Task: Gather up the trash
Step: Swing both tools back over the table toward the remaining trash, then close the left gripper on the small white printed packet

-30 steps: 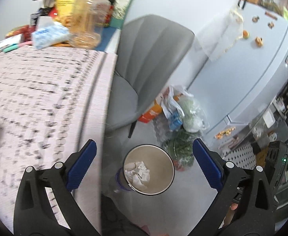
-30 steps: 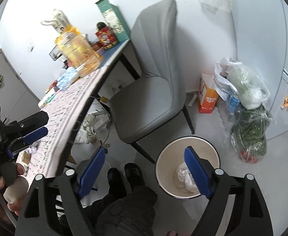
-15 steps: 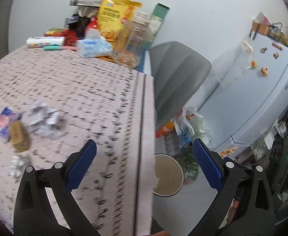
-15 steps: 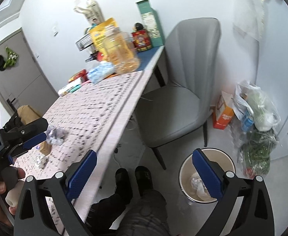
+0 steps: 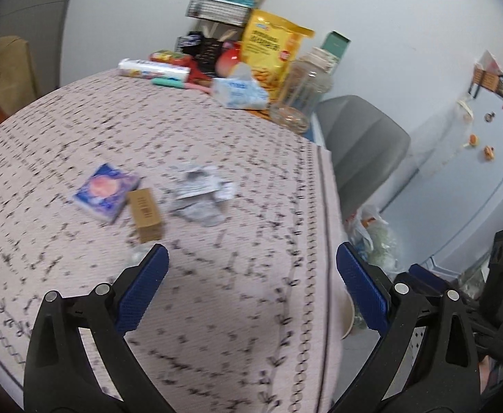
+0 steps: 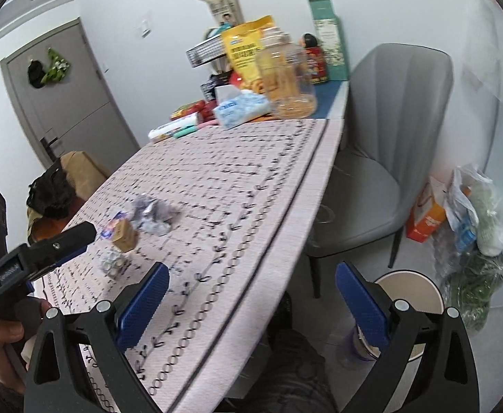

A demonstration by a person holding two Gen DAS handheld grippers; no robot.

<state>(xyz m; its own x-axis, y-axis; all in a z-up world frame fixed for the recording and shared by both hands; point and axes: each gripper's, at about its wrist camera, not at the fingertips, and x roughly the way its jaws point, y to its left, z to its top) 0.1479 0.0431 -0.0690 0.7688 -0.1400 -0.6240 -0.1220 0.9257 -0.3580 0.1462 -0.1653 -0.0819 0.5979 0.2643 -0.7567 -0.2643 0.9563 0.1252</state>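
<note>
Both the left gripper [image 5: 251, 292] and right gripper [image 6: 249, 297] are hovering with fingers spread, empty. The crumpled silvery foil wrapper [image 5: 200, 194] is lying mid-counter beside a small brown cardboard box [image 5: 146, 214]; it looks light and crushable, best pinched across its bunched middle.

Grey chair [image 6: 385, 137] beside patterned table [image 6: 251, 186]; tissue pack [image 5: 239, 93]; clear jar [image 5: 303, 93]
</note>
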